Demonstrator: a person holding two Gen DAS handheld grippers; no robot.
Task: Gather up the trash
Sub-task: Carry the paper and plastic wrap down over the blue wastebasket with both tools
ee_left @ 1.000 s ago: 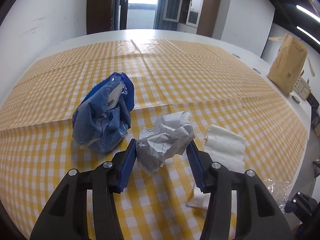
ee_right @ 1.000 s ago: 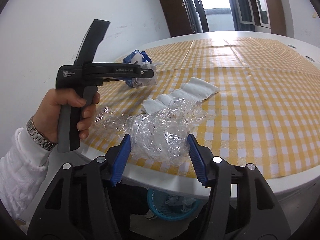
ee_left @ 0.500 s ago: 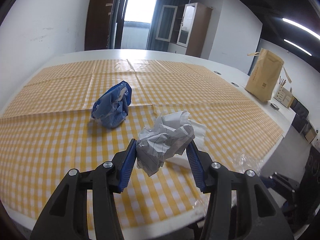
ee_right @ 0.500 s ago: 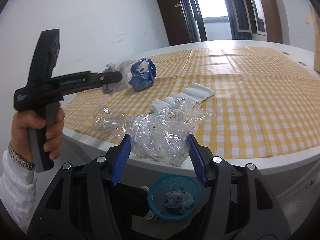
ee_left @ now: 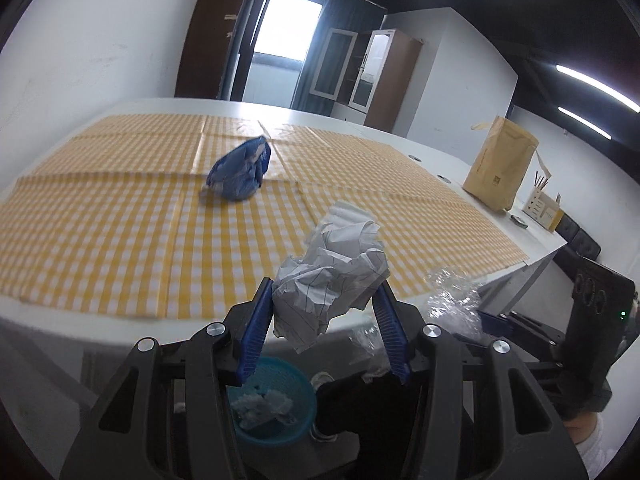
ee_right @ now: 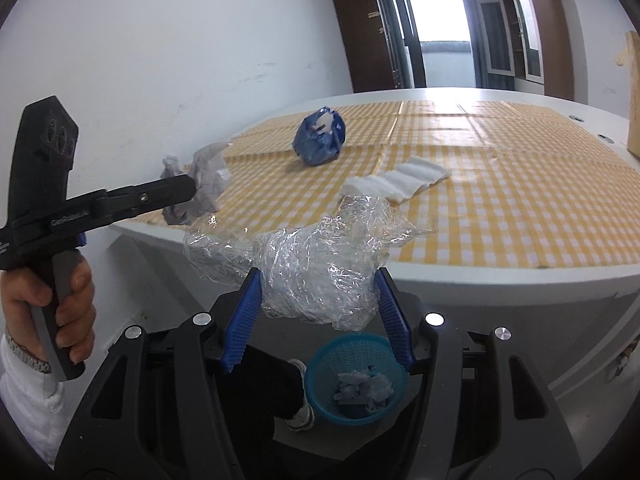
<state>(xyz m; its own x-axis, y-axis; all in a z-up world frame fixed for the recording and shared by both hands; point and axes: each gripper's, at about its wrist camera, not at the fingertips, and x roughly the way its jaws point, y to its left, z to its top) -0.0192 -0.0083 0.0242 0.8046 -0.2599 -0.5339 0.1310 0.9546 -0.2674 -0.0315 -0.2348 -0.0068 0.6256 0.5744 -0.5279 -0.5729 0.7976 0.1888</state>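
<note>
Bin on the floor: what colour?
The basket is teal-blue mesh plastic, with white crumpled trash already inside. It shows best in the right wrist view.

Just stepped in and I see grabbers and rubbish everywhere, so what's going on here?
A person is clearing trash off the yellow checked tablecloth. The left gripper clamps a crumpled white lined paper ball; the right gripper clamps a wad of clear plastic wrap. Both hang off the table edge above the blue mesh basket on the floor. A crumpled blue bag and folded white tissue remain on the table.
</note>
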